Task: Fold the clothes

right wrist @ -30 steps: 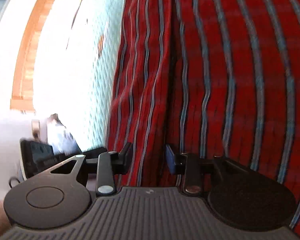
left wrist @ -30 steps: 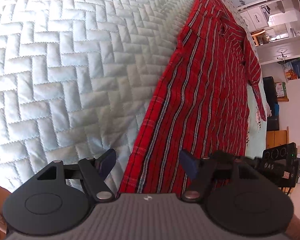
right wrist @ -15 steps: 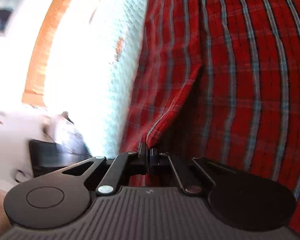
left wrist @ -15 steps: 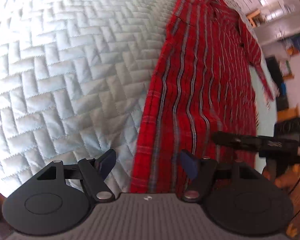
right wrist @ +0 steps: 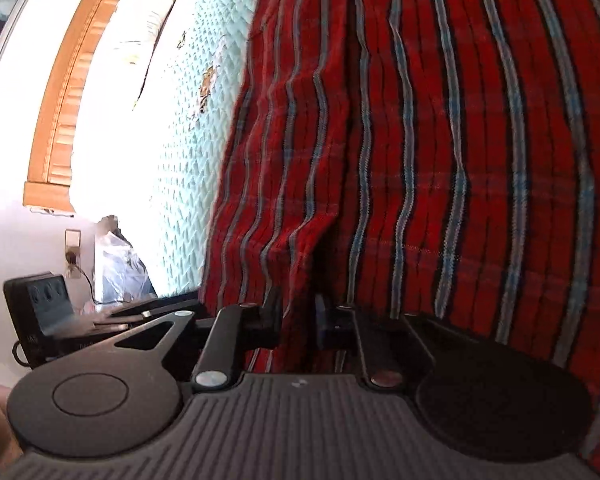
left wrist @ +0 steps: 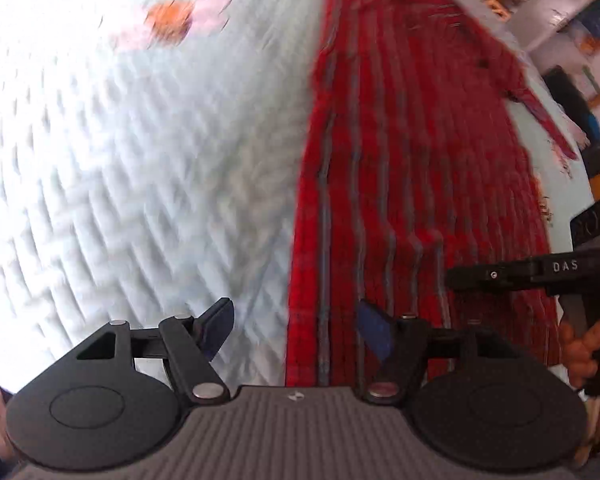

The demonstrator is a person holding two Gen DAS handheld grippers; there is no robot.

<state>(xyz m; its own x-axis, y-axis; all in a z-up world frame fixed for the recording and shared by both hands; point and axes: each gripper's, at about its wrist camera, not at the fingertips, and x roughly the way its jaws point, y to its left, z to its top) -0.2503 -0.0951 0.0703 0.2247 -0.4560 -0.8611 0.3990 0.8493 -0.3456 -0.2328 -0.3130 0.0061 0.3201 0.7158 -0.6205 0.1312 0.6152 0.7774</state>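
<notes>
A red plaid shirt lies stretched out on a pale quilted bedspread. My left gripper is open just above the shirt's near hem. The shirt's left edge runs between its fingers, and nothing is gripped. In the left wrist view the right gripper shows from the side at the shirt's right hem, held by a hand. In the right wrist view my right gripper is shut on a bunched fold of the shirt, which rises in wrinkles from the pinch.
A wooden headboard and pillows stand at the far end of the bed. Beside the bed are a black device, a plastic bag and a wall socket. Shelves and furniture fill the room's far side.
My right gripper went from open to shut on the shirt's hem and now holds it bunched and lifted. The left gripper stayed open and swung; its view is blurred.
</notes>
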